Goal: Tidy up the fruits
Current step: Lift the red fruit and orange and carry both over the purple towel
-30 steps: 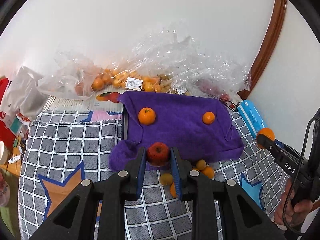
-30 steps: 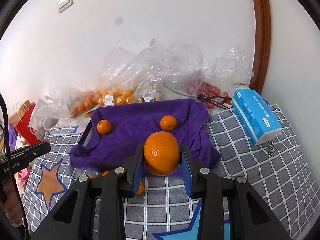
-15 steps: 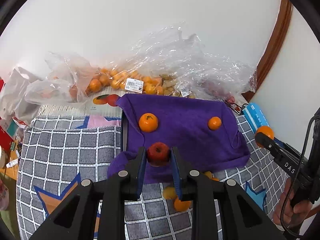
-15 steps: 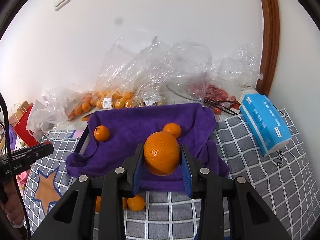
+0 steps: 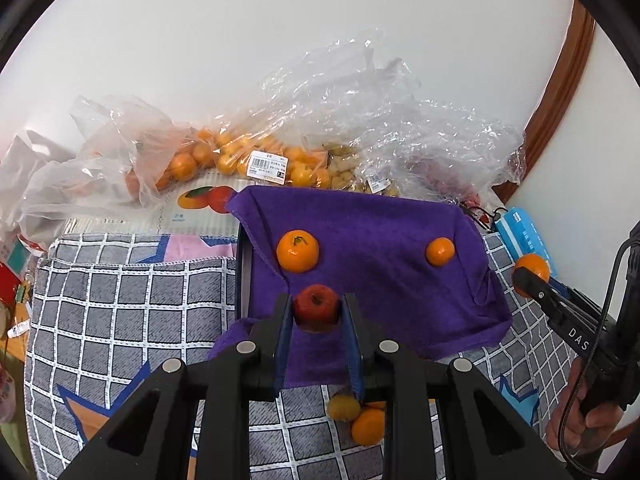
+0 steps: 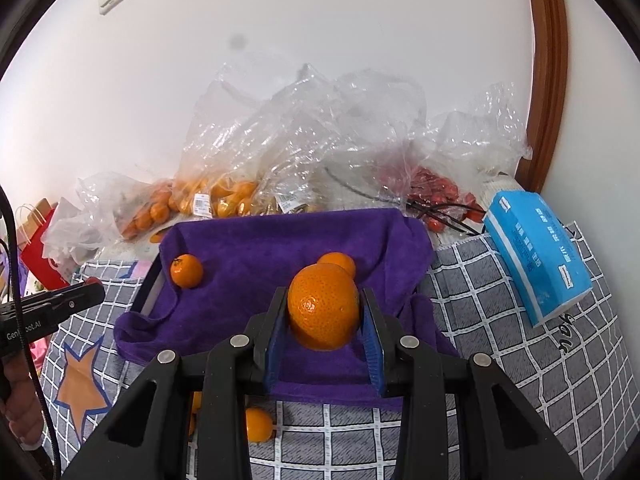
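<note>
The left gripper (image 5: 316, 314) pinches a red apple (image 5: 316, 307); the right gripper (image 6: 323, 312) pinches an orange (image 6: 323, 306). Both fruits hang over the purple towel (image 5: 380, 280), likely for placing beside 2 tangerines (image 5: 298, 251) there.

Right gripper (image 6: 323, 312) clamps large orange (image 6: 323, 306) above purple towel (image 6: 256, 248).

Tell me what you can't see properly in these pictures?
- Tray under the purple towel: both views, the towel covers all but one edge.
- Loose small oranges: both views, partly behind the gripper bodies.
- Price label on the fruit bags: left view, print too small.
- Person's hand: left view, cut off by the edge.
</note>
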Available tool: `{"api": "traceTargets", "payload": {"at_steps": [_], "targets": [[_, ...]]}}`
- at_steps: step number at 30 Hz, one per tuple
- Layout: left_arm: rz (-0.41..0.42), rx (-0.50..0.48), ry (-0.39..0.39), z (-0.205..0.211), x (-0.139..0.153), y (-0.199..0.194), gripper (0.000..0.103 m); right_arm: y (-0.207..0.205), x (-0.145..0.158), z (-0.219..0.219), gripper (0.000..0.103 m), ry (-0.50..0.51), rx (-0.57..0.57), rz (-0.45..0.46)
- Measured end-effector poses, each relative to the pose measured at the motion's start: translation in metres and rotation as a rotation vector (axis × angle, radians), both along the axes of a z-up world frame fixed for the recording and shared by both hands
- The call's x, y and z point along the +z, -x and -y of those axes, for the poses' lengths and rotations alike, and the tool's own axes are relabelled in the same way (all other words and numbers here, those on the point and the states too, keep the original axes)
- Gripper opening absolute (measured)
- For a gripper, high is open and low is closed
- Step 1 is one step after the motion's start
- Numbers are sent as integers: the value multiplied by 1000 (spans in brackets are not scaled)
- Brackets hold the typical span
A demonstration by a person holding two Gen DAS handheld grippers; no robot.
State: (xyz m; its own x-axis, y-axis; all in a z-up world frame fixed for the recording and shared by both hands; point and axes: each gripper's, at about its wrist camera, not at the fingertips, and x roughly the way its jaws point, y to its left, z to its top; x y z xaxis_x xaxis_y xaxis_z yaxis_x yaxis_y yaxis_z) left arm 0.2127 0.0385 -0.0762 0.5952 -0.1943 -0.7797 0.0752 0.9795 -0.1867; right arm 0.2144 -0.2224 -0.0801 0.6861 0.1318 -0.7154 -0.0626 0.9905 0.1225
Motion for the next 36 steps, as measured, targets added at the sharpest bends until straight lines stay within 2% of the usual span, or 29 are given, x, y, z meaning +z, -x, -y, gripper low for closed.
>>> {"api": "traceTargets", "payload": {"at_steps": [23,36], "targets": [[-97,-15,-15,4,-55,-43,23,-48,-62,2,35,10,-19,-123],[-114,-10,-20,-5,-74,-52,23,-57,-86,-9,35,39,-21,-160]]}}
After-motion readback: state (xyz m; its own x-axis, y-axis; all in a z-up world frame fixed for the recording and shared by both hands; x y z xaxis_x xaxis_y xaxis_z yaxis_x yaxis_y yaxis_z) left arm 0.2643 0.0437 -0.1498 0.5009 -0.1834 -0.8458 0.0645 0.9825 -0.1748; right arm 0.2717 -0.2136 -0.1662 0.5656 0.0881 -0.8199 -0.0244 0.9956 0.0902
